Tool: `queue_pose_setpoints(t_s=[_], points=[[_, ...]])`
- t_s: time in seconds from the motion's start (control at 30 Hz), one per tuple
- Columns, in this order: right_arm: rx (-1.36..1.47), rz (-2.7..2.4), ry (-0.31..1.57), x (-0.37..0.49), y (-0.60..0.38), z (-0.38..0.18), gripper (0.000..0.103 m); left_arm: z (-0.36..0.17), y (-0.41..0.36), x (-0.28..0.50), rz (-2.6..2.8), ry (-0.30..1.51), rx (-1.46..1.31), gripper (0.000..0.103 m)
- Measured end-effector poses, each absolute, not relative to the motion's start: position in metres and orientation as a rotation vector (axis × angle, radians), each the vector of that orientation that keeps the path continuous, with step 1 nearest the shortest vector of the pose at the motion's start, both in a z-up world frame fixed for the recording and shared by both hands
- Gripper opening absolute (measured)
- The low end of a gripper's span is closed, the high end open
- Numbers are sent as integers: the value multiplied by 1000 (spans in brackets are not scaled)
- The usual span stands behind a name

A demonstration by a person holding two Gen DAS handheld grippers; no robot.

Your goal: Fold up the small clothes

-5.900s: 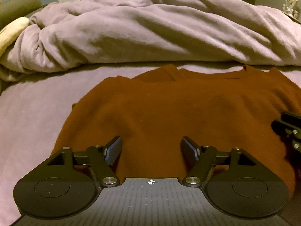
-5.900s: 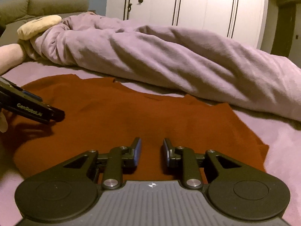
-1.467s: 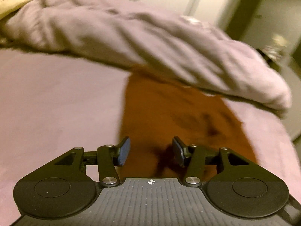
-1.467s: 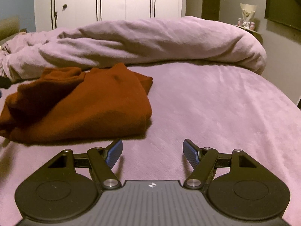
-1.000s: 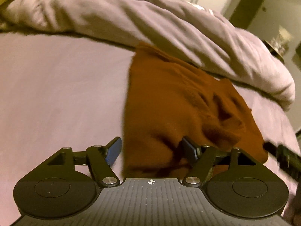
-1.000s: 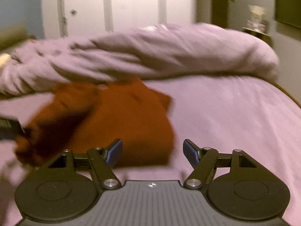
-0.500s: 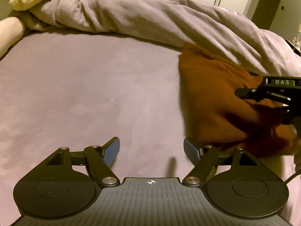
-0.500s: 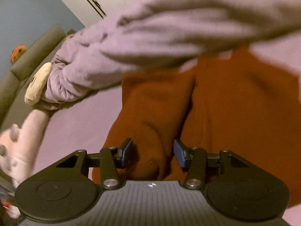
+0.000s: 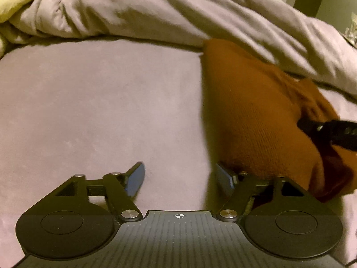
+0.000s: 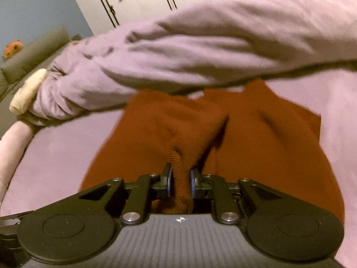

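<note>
sweater [image 10: 256, 138] | right gripper [image 10: 180, 178] closing on its fold | no readable writing

No legible text, labels, brands or numbers in either wrist view; any marking on the gear is too blurred to read.

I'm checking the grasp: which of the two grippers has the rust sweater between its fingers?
The right gripper: a bunched ridge of the rust sweater sits between its closing jaws. The left gripper has only bare bedsheet between its fingers, the sweater beside it.
</note>
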State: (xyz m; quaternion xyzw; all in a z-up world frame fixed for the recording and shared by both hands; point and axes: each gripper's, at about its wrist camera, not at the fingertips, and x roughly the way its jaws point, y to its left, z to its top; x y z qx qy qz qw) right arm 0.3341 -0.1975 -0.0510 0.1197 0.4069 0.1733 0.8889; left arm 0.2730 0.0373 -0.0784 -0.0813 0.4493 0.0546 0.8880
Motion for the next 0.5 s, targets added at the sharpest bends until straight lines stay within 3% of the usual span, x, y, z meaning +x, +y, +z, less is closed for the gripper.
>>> queue_pose_setpoints(t_s=[0.07, 0.13, 0.17, 0.5], points=[[262, 374, 845, 334, -201, -44, 22, -78, 40, 271, 107, 930, -174, 74], [310, 358, 819, 330, -214, -36, 46, -79, 42, 270, 107, 931, -173, 74], [322, 336, 802, 329, -219, -35, 51, -79, 42, 270, 107, 929, -172, 74], [676, 401, 914, 351, -252, -65, 58, -78, 39, 271, 111, 926, -170, 74]])
